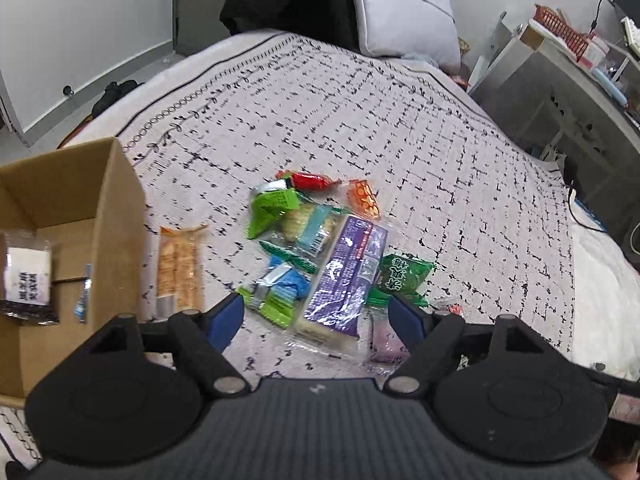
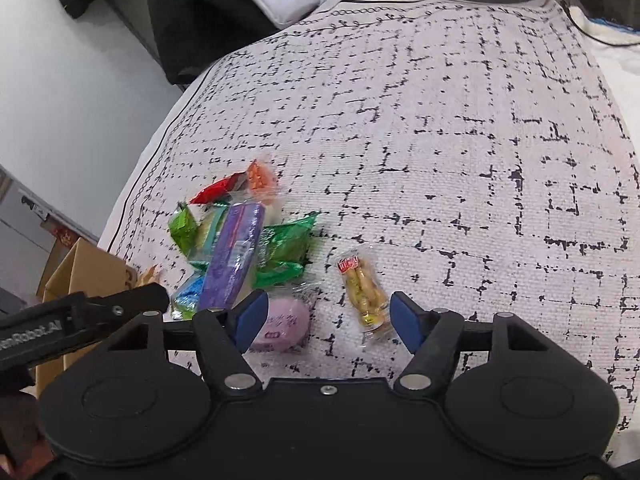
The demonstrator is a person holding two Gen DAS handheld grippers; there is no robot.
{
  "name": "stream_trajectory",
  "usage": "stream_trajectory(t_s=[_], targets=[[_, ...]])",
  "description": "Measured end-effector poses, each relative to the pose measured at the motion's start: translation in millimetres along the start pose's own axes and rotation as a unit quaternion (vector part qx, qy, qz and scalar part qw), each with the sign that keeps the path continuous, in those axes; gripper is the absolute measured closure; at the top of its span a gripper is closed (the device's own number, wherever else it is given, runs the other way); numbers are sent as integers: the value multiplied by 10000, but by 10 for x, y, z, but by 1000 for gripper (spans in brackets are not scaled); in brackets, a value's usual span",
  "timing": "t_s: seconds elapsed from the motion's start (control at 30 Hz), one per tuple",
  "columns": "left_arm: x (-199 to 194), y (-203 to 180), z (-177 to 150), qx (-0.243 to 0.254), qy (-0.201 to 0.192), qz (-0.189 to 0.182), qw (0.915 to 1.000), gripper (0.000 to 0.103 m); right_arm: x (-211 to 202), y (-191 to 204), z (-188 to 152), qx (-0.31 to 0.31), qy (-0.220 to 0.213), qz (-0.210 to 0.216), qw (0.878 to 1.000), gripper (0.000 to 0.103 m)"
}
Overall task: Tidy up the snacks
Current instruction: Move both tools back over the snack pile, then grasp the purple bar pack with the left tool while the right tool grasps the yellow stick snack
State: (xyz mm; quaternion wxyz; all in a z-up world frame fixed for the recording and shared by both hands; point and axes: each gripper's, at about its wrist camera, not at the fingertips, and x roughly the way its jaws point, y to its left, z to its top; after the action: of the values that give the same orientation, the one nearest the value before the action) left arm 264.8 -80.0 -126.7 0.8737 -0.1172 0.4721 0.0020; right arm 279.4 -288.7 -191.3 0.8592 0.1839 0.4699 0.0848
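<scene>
Open left tool (image 1: 318, 316) above purple packet (image 1: 344, 276).

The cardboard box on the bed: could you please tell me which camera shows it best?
The left wrist view: there the cardboard box stands open, with a dark-edged packet lying inside. The right wrist view catches only an outer corner of it at the left edge, nothing of its inside.

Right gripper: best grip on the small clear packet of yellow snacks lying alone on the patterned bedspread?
Take the small clear packet of yellow snacks across its narrow middle, coming down from above. It lies flat, long axis pointing away from the right gripper, apart from the other wrappers, so the open jaws already straddle its two long sides.
</scene>
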Motion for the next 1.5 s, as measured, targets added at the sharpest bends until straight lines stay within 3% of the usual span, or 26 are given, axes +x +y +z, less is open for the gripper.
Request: stream_trajectory(t_s=[0.1,0.37,0.6,0.83,0.97,1.23,1.5], targets=[[121,-69,17,23,111,46,9999,28,75,-65,56,116,16,-127,9998,46],[412,-238,43,109,309,180,9993,34,183,-101,63,13,78,-183,9998,48],[631,-337,112,185,444,242,9985,39,213,-174,73,215,96,-174,9996,82],[849,-344,150,286,840,573,9944,48,192,-183,66,260,109,2,9996,83],[901,-357,147,333,930,619,9932,59,170,-206,63,296,104,110,9994,83],[715,-453,272,195,782,650,9946,68,90,-254,79,473,-4,441,9979,84],[377,-631,478,-14,437,513,9977,69,-32,-260,65,545,-209,647,9962,84]])
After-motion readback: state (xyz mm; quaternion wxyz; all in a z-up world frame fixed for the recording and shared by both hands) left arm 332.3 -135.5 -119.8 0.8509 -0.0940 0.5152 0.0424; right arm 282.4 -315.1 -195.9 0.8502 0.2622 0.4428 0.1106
